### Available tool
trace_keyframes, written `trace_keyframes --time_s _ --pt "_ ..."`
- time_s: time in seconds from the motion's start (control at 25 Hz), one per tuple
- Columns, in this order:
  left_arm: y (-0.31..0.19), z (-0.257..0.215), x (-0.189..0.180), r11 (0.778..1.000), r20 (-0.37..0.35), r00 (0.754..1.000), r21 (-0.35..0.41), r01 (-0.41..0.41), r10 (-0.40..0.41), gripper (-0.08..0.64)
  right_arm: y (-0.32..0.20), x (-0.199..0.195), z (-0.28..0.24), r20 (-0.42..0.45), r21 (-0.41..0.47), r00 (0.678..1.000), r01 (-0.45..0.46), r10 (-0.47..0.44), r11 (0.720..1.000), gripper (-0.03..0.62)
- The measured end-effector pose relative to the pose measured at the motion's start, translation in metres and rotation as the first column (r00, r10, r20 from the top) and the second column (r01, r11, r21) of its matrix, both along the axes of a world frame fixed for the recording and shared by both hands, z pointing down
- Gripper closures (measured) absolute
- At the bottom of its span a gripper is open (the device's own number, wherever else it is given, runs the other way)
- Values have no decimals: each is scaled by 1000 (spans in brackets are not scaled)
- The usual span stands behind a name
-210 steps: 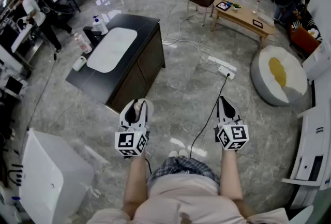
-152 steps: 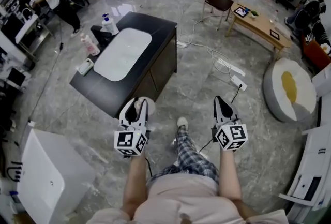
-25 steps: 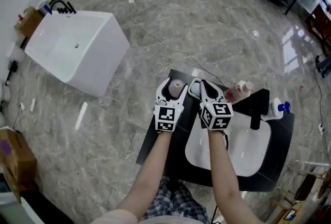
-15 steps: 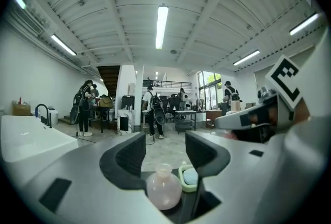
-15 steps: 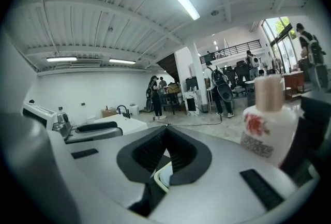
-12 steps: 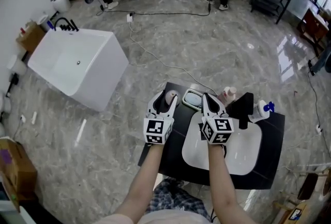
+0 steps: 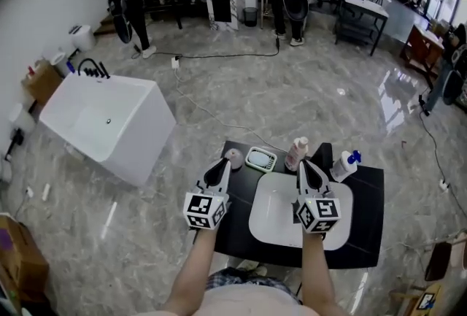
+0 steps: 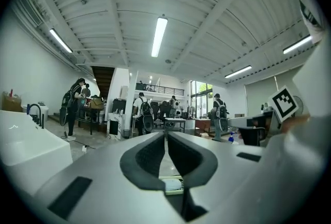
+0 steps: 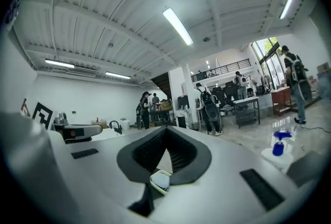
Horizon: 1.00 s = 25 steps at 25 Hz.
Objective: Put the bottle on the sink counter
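Observation:
The small bottle (image 7: 233, 156) with a pinkish top stands by itself on the far left corner of the black sink counter (image 7: 237, 223). My left gripper (image 7: 221, 166) hangs just short of it and to its left, not touching it. Its jaws are closing and have all but met, with nothing between them (image 8: 165, 135). My right gripper (image 7: 304, 167) is over the far rim of the white basin (image 7: 271, 216), shut and empty (image 9: 165, 131). The bottle does not show in either gripper view.
A pale green soap dish (image 7: 260, 159), a pink bottle (image 7: 297, 152) and a blue-topped spray bottle (image 7: 345, 165) line the counter's far edge. A white bathtub (image 7: 102, 125) stands on the floor to the left. People and desks are at the far end of the room.
The left gripper has let go of the bottle, which now stands on the counter, and has drawn back with its jaws coming together. The head camera has tilted up; both grippers sit lower in the view.

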<state>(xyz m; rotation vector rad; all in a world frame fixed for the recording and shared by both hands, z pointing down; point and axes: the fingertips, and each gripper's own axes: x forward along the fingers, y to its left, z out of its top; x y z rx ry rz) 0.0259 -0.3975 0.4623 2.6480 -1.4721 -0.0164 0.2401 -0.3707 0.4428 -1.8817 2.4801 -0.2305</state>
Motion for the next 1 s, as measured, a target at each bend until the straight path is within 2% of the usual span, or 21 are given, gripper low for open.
trace_keyframes --time_s 0.2,0.56,0.68,1.0 --pt "29 -20 9 998 -21 998 25 -55 56 531 46 30 -18 -12 32 998 -61 62 998 577" --pt "60 -17 15 995 -51 994 -2 -102 101 532 106 86 -17 -10 52 983 -184 185 981 578" --pt "67 -17 16 994 -51 993 -8 -108 108 532 120 93 -20 0 61 978 -207 207 976 577" --pt "75 -17 13 994 -74 992 -15 -107 105 532 132 88 -23 -36 57 979 -197 199 979 578"
